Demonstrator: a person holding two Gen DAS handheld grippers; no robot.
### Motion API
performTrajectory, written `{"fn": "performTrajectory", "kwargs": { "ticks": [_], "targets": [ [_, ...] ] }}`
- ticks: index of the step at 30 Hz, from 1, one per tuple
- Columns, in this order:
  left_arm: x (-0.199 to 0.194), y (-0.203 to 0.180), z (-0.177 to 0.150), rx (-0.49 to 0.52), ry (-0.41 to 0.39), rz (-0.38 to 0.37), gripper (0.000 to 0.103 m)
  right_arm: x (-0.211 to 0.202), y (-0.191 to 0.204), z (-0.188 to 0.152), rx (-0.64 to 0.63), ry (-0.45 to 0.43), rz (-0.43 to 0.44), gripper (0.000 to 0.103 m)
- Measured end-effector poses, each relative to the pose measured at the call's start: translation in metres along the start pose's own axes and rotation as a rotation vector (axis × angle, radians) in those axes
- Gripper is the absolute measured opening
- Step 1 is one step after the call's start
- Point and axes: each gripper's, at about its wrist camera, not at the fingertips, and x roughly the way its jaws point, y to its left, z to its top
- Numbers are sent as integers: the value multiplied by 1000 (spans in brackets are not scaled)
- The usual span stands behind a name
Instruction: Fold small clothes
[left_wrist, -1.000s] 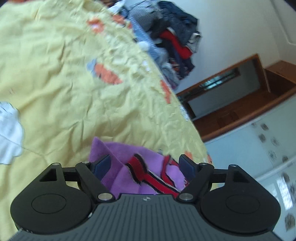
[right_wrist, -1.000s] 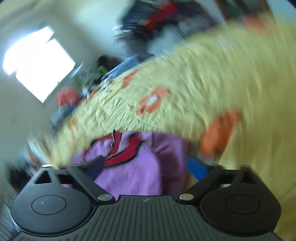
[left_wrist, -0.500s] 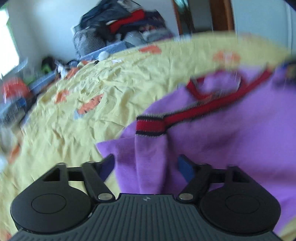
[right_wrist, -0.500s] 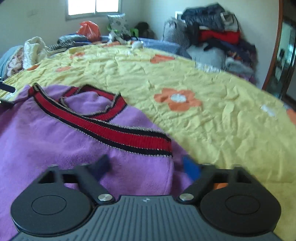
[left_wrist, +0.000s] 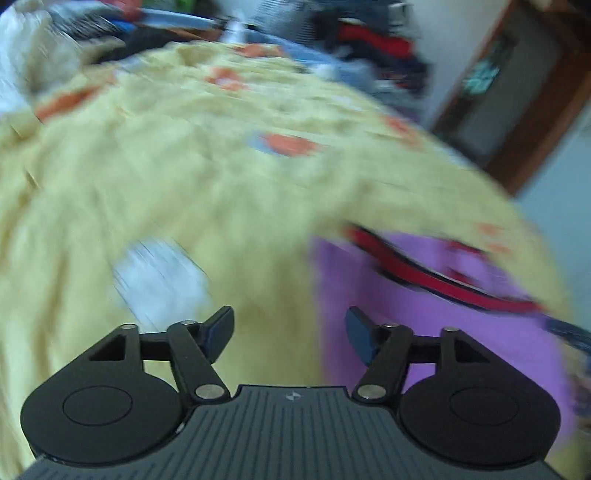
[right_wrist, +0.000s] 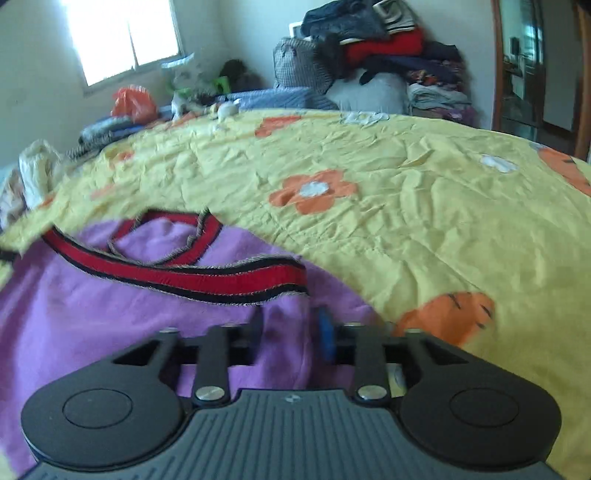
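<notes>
So far the purple garment (right_wrist: 110, 306) lies spread on the yellow flowered bedspread (right_wrist: 406, 236), and by the look of it no fold has been completed. From the right wrist view, its red-and-black trimmed neckline (right_wrist: 177, 269) sits just ahead and to the left of the right gripper (right_wrist: 291, 332), with the body of the cloth running off to the left and underneath. That gripper has its fingers drawn close together on a raised pleat of purple fabric at the garment's near right edge, so I judge it to be pinching the cloth.

The left gripper (left_wrist: 289, 334) is spread wide with nothing between its fingers; bare bedspread lies directly ahead of it. The same purple garment (left_wrist: 424, 306) lies ahead and to its right, the right-hand fingertip overlapping its left edge in the picture; whether it touches I cannot tell. This view is heavily smeared, so fine detail is lost. A pale blurred patch (left_wrist: 159, 280) lies ahead and to its left, probably a printed flower.

As a judgement, the work is at its beginning for this piece: the garment looks laid out roughly flat and one side is gripped. What remains is a hold for the free gripper, bringing the sides or sleeves inward, folding the length over, and setting the piece aside. A heap of other clothes (right_wrist: 388, 62) stands far ahead, beyond the bed.
</notes>
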Motion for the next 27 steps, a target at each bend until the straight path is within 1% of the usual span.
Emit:
{"fn": "performTrajectory", "kwargs": {
  "ticks": [1,2,4,5,6,7,8,9,10,11,12,13,14,17,18,20,22,23,25,26,27],
  "targets": [
    [-13,-9,-13,7,0,-47,77,-13,-1,-4,22,-19,23,41],
    [-23,-21,-28,33,1,-72,77,-26,-1,-9,43,-33,40,41],
    [-36,-42,-57,84,7,-45,76,-52,0,-24,92,-54,50,41],
    [-38,-48,-67,93,19,-23,73,-64,2,-33,117,-66,65,41],
    [-40,-51,-75,87,26,-10,59,-74,4,-42,136,-72,75,41],
    [-38,-49,-84,75,36,-11,51,-83,6,-52,158,-74,74,42],
    [-35,-47,-92,59,46,-10,37,-91,9,-61,179,-74,75,47],
    [-34,-44,-98,44,47,-7,29,-97,11,-71,196,-71,73,53],
    [-30,-38,-101,38,50,-12,19,-102,15,-80,207,-66,68,66],
    [-28,-35,-104,31,59,-21,14,-106,19,-88,210,-58,68,76],
    [-28,-32,-104,17,71,-53,7,-109,23,-94,213,-54,69,77],
    [-29,-28,-102,6,77,-112,4,-114,25,-100,220,-59,64,77],
    [-34,-23,-101,8,79,-159,4,-119,27,-106,229,-69,60,77],
    [-48,-15,-95,81,123,-210,3,-129,22,-118,267,-75,70,77],
    [-50,-13,-92,122,140,-205,3,-130,22,-120,269,-71,80,77],
    [-47,-9,-88,197,196,-186,4,-131,22,-126,261,-53,116,77],
    [-47,-2,-82,249,203,-199,4,-125,25,-128,240,-10,129,77],
    [-45,3,-78,241,199,-202,4,-123,27,-129,225,0,121,77],
    [-41,11,-76,194,189,-228,4,-120,25,-133,225,-11,144,78],
    [-39,11,-78,193,189,-236,4,-119,25,-135,234,-26,176,60],
    [-36,9,-81,204,194,-241,4,-119,26,-136,235,-40,208,36]
  ]
}}
